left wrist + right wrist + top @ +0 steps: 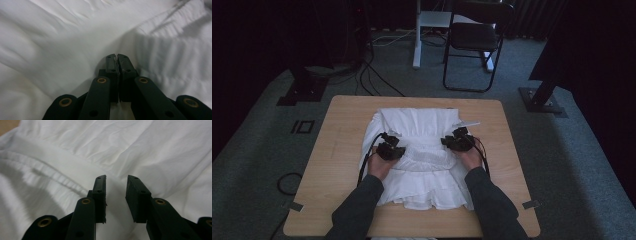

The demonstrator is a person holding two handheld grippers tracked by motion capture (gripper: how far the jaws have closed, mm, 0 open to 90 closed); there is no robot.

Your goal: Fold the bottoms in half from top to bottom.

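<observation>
A white garment (419,150), gathered at an elastic waist and ruffled at the hem like a dress or skirt, lies spread across the middle of the wooden table (337,150), its hem toward the person and its upper part toward the far edge. The work in hand looks like folding or straightening it, and this moment reads as the grasping step at the waist. The left gripper (388,146) sits on the garment's left side near the gathered band; in the left gripper view its jaws are pressed together with their tips against the cloth (62,37), and whether a thin fold is pinched between them I cannot tell. The right gripper (458,139) rests on the opposite side of the waist; in the right gripper view its jaws stand apart with nothing between them, poised just above the fabric beside the ribbed elastic band (50,177). The next move probably calls for the right jaws to dip and close on a layer of cloth, matching the left. After that, both hands would need to lift evenly so the fabric folds without bunching or slipping free.
</observation>
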